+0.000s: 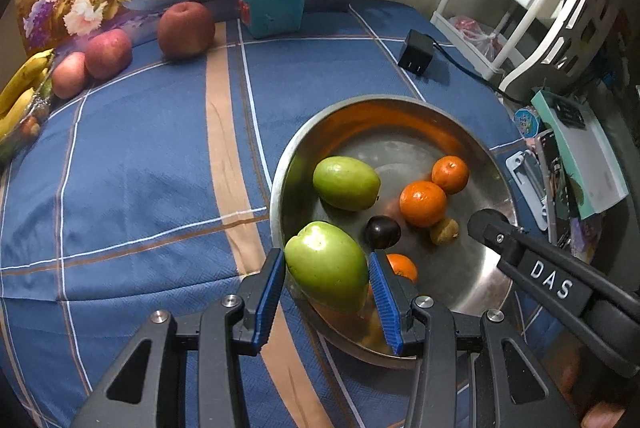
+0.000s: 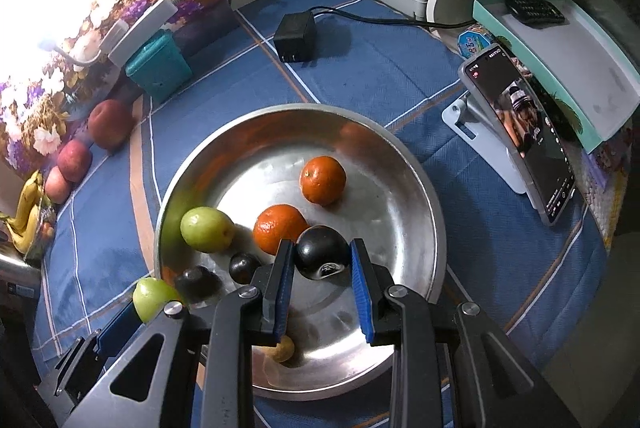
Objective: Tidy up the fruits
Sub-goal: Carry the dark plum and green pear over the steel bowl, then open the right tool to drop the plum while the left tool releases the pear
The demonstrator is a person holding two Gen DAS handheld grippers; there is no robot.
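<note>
My left gripper is shut on a large green fruit, held over the near rim of a steel bowl. In the right wrist view that same green fruit shows at the bowl's left edge. My right gripper is shut on a round dark fruit above the middle of the bowl. Lying in the bowl are a second green fruit, two oranges, a dark plum and a small brownish fruit. A third orange sits behind my left gripper's right pad.
Three red apples and bananas line the back left of the blue checked cloth. A teal box, a black power adapter, a phone on a stand and a white rack stand behind and right.
</note>
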